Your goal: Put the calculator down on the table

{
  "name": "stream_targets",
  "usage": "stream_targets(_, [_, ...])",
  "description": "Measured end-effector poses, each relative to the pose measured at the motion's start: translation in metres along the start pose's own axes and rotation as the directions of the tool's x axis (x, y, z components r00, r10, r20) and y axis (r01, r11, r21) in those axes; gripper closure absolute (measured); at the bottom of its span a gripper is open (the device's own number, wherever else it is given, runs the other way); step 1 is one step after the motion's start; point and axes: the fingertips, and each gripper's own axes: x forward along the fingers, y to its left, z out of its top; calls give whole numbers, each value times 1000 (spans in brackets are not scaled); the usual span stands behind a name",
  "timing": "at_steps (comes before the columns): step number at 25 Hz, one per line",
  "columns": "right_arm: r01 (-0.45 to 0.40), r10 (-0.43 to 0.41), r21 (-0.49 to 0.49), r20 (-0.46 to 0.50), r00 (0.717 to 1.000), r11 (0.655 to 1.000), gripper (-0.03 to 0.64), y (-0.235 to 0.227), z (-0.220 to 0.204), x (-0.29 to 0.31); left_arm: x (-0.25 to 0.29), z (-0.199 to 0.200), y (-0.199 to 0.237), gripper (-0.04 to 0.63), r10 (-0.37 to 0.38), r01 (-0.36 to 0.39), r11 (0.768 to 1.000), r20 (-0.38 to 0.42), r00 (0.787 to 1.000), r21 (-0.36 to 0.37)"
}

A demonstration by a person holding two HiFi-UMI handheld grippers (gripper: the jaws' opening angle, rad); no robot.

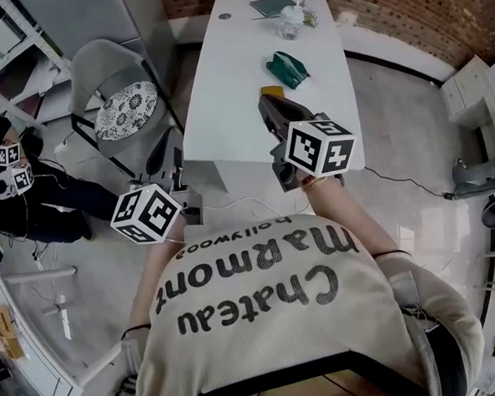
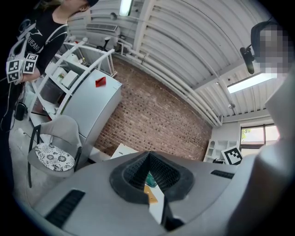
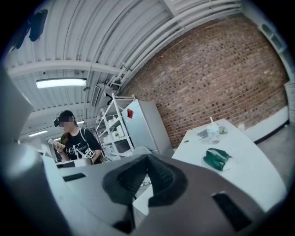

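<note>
Two grippers show jaws pressed together on nothing; the left gripper is level off the worktop's near-left corner, the right gripper tipped down over its near edge; the right gripper view misses the yellow calculator lying there beside the green pouch; a lidded cup stands near the far edge.

Table smooth matt white, prob. laminate; wall rough brick; floor glossy.
</note>
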Motion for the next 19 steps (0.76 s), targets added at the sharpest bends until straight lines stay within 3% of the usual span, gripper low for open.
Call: stream_targets(19, [-1,1,-3,-41,999,1000,614,1,-15,3,-6,-9,5,594,13,-13,1000,-19,1000,-16])
